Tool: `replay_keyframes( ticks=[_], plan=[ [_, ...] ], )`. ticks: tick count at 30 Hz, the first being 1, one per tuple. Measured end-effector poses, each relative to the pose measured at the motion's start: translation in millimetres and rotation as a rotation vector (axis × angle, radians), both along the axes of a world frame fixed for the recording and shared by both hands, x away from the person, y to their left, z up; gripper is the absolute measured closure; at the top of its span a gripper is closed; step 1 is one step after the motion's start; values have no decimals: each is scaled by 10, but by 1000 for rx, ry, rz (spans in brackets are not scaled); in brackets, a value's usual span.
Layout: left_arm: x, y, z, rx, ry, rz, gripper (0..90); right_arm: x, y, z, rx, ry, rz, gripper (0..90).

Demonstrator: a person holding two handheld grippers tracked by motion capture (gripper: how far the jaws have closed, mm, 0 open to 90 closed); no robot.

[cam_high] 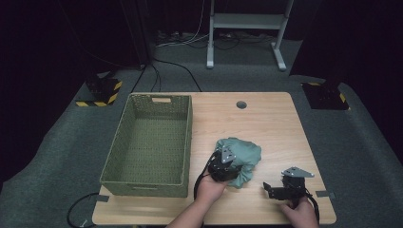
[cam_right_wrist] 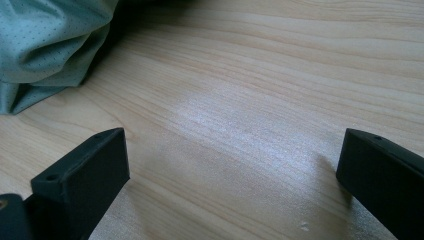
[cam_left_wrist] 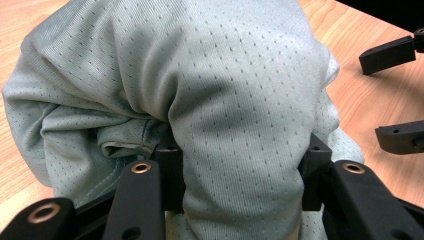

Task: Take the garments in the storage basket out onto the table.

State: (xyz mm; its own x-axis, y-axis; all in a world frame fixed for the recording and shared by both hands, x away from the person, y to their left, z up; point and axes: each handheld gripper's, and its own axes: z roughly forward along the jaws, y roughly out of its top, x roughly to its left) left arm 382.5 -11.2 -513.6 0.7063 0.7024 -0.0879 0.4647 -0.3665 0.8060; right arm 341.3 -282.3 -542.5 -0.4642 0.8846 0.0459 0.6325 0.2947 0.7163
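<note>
Wooden bench (cam_high: 266, 118) on grey carpet, dark room behind. Landmark: an empty green woven basket (cam_high: 151, 142) on the bench's left side. Just right of the basket lies a bunched grey-green cloth (cam_high: 242, 156). The left tool (cam_left_wrist: 240, 170), on the cloth's near edge, is clamped on a thick fold of it. Farther right of the basket, clear of the cloth, the right tool (cam_right_wrist: 235, 165) rests over bare wood, jaws wide apart and holding nothing.

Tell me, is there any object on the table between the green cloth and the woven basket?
Nothing visible. The green cloth, clamped in the left gripper, lies just right of the woven basket. Bare wooden table separates them, and only the basket's near wall would have to be cleared.
</note>
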Motion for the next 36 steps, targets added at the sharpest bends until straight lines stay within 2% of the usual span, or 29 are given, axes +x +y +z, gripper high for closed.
replay_keyframes(
  ticks=[12,17,22,36],
  plan=[
    [27,-25,-48,6,21,-9,513,-1,8,-1,-10,-2,-1,0],
    [61,-13,-79,-2,48,-6,496,-1,3,0,-1,1,-2,0],
    [63,-18,-87,1,50,-7,481,-1,4,0,-4,0,-1,0],
    [79,-33,-99,-4,71,-12,339,0,5,-1,-7,-1,0,0]
  ],
)
